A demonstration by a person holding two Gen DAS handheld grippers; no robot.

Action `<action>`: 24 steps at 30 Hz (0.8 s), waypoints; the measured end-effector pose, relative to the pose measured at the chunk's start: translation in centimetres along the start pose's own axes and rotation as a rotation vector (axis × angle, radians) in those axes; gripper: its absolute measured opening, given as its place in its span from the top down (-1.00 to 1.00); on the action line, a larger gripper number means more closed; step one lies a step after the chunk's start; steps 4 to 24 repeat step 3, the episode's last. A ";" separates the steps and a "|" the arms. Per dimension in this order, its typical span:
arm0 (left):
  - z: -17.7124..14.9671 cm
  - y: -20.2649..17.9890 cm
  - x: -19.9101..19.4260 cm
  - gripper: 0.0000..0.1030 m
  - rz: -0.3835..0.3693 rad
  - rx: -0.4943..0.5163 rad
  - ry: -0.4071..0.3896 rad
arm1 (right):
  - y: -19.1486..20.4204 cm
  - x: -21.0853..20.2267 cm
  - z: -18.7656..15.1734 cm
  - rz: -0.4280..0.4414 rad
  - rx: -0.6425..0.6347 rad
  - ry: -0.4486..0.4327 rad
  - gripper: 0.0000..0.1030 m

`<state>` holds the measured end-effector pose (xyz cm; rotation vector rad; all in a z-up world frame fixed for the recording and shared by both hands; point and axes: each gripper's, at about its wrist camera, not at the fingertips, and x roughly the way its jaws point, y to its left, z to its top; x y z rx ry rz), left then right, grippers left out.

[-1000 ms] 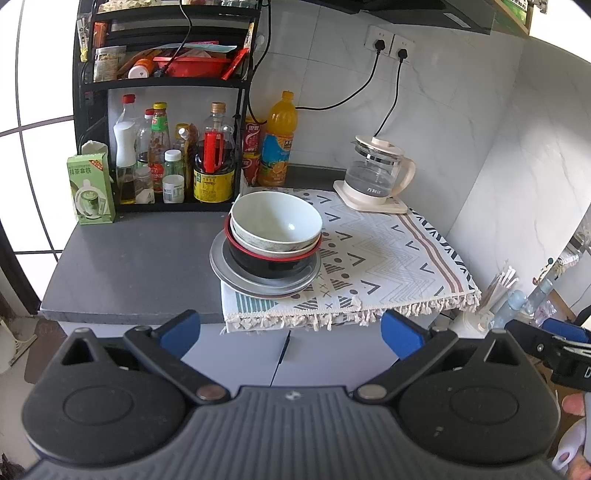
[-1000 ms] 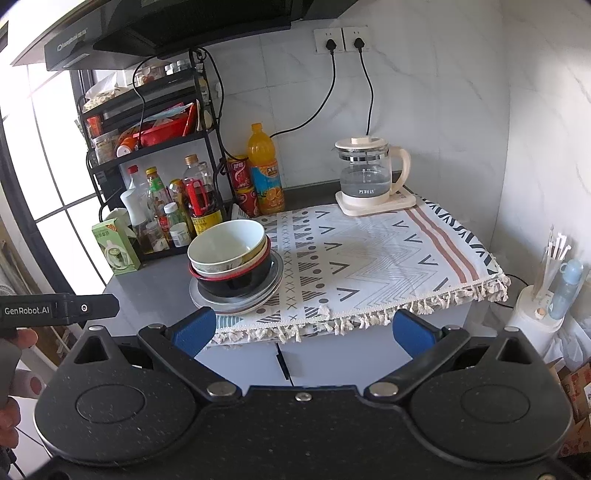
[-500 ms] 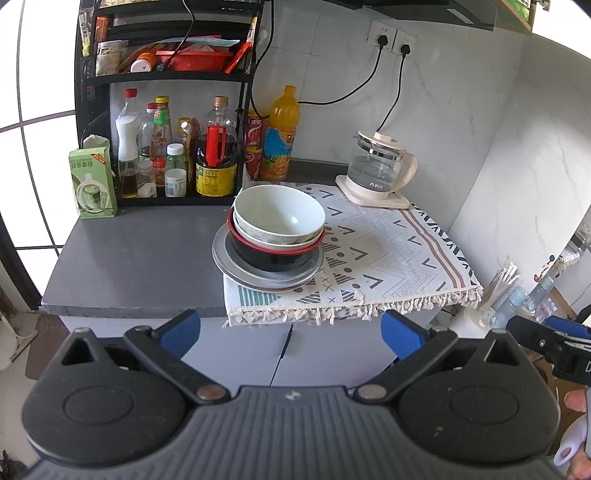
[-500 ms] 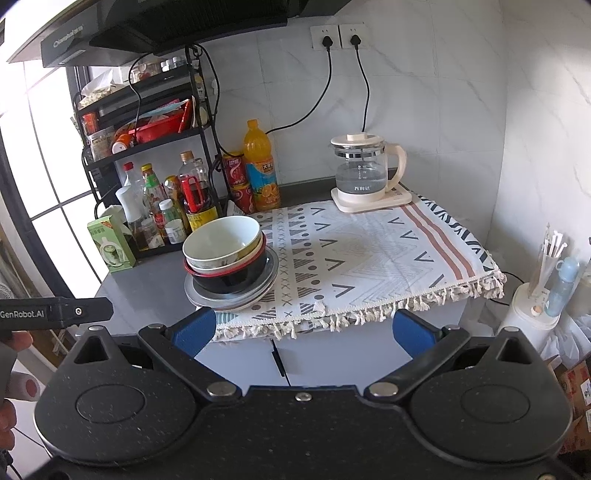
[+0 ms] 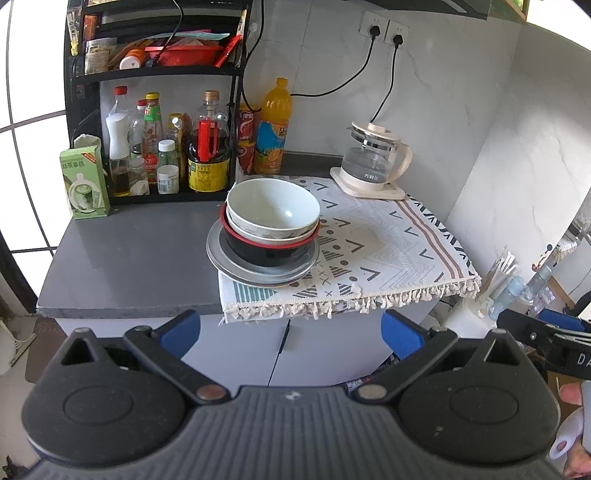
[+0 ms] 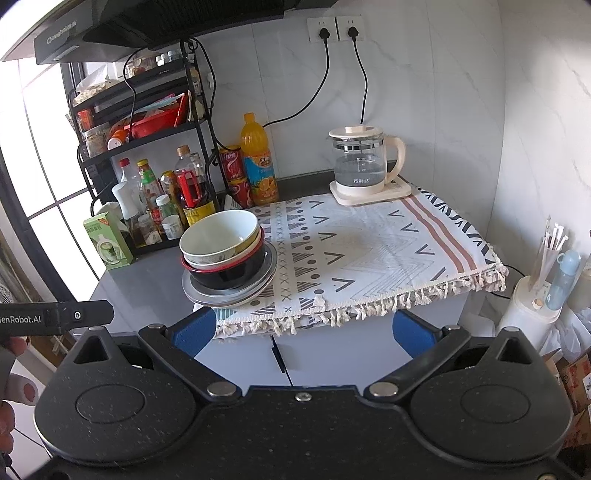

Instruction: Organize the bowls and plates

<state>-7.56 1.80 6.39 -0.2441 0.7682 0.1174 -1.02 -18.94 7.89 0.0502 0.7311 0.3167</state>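
Left tongs spread wide, gripping nothing, held in front of the bench edge and short of the dishes. Right tongs likewise gaping, empty, in front of the cloth fringe.

One stack of dishes at the cloth's left edge, partly over bare grey bench: grey plate at the bottom, black bowl with a red rim on it, a patterned bowl nested in that, white bowl on top, tilted slightly. Seen from the right wrist as the same pile: plate, black bowl, white bowl.

Behind the stack, a black rack with sauce bottles on its lowest shelf and a red tub above. Just right of the rack, red cans and an orange bottle. Green carton at the rack's left, standing on the bench. Glass kettle on its cream base at the cloth's far right corner, cord running up to a wall socket. Beyond the bench's right end, a white holder with sticks and a pale blue bottle.

Right tongs' body visible at the right edge of the left-wrist view, left tongs' body at the left edge of the right-wrist view, both well apart from the stack.
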 end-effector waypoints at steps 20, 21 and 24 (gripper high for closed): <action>0.4 0.3 0.6 -1.00 0.003 -0.005 0.011 | 0.2 0.6 0.3 -0.001 -0.001 0.008 -1.00; 0.4 0.3 0.6 -1.00 0.003 -0.005 0.011 | 0.2 0.6 0.3 -0.001 -0.001 0.008 -1.00; 0.4 0.3 0.6 -1.00 0.003 -0.005 0.011 | 0.2 0.6 0.3 -0.001 -0.001 0.008 -1.00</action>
